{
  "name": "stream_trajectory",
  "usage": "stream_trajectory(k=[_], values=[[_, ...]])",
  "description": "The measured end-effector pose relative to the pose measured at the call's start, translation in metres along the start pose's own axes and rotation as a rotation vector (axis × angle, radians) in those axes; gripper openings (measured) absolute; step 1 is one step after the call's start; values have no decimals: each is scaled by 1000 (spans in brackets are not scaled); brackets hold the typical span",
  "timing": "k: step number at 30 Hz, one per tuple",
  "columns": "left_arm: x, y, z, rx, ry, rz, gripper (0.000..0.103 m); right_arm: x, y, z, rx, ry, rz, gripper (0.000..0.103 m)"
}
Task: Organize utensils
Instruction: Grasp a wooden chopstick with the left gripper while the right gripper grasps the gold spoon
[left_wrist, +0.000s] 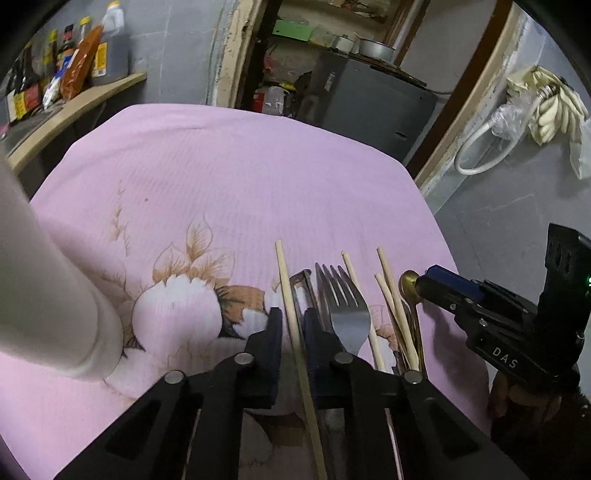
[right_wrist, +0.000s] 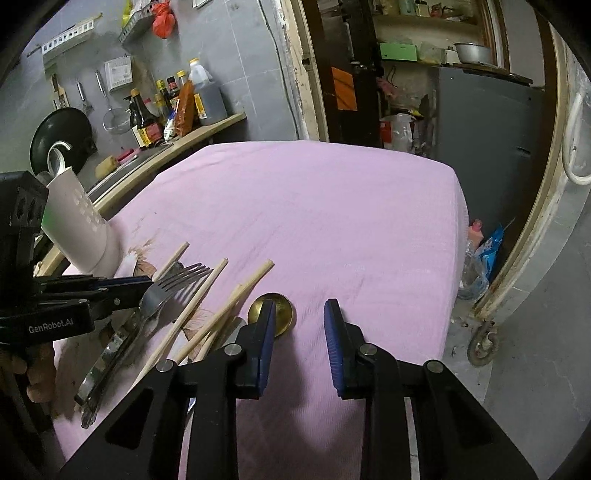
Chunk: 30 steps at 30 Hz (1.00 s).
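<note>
Pink floral cloth covers the tabletop (right_wrist: 332, 206). Left tongs (left_wrist: 291, 332) are clamped on one chopstick (left_wrist: 286, 288), its long axis pointing away toward the doorway. Right tongs (right_wrist: 299, 332) stand apart, empty, beside a brass spoon (right_wrist: 277, 314). A fork (left_wrist: 341, 299) and loose chopsticks (right_wrist: 221, 310) lie between. White holder (right_wrist: 83, 229) stands left; a bottle shelf (right_wrist: 192, 136) runs behind.
</note>
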<state>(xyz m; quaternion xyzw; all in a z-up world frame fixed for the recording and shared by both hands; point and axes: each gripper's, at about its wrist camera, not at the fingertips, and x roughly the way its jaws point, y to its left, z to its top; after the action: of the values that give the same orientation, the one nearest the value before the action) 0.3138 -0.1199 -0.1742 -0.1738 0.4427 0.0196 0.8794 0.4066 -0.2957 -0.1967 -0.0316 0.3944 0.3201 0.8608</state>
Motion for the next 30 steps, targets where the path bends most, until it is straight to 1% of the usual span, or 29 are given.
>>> stream_trajectory(k=[3, 5, 8, 10, 11, 13, 15, 17, 19, 21, 25, 26, 30], values=[[-2, -3, -2, -2, -2, 18, 8, -1, -4, -1, 7, -2, 7, 22], [-3, -2, -3, -15, -1, 15, 8, -1, -4, -2, 8, -3, 9, 22], [-3, 6, -1, -70, -1, -17, 8, -1, -4, -2, 9, -4, 10, 23], [0, 7, 0, -69, 7, -31, 7, 0, -3, -2, 7, -2, 6, 23], [3, 7, 1, -72, 22, -51, 7, 0, -4, -2, 5, -1, 4, 23], [5, 8, 3, -94, 34, -72, 5, -1, -2, -2, -13, 3, -13, 23], [5, 8, 2, -101, 33, -71, 5, -1, 2, -1, -26, 7, -27, 23], [3, 4, -1, -98, 26, -75, 5, -1, 5, 1, -34, 14, -37, 16], [1, 1, -2, -96, 19, -88, 5, -2, 6, 2, -35, 23, -24, 9], [-5, -1, -3, -90, -7, -88, 5, -1, 9, 4, -36, 34, -10, 7], [-19, 3, -1, -86, -60, -135, 5, -4, 11, 3, -33, 31, -12, 2], [-22, 2, 0, -78, -67, -138, 5, -7, 11, 2, -24, 25, -13, 0], [-30, 3, 3, -71, -86, -157, 5, -23, 11, -1, 27, -27, -25, 0]])
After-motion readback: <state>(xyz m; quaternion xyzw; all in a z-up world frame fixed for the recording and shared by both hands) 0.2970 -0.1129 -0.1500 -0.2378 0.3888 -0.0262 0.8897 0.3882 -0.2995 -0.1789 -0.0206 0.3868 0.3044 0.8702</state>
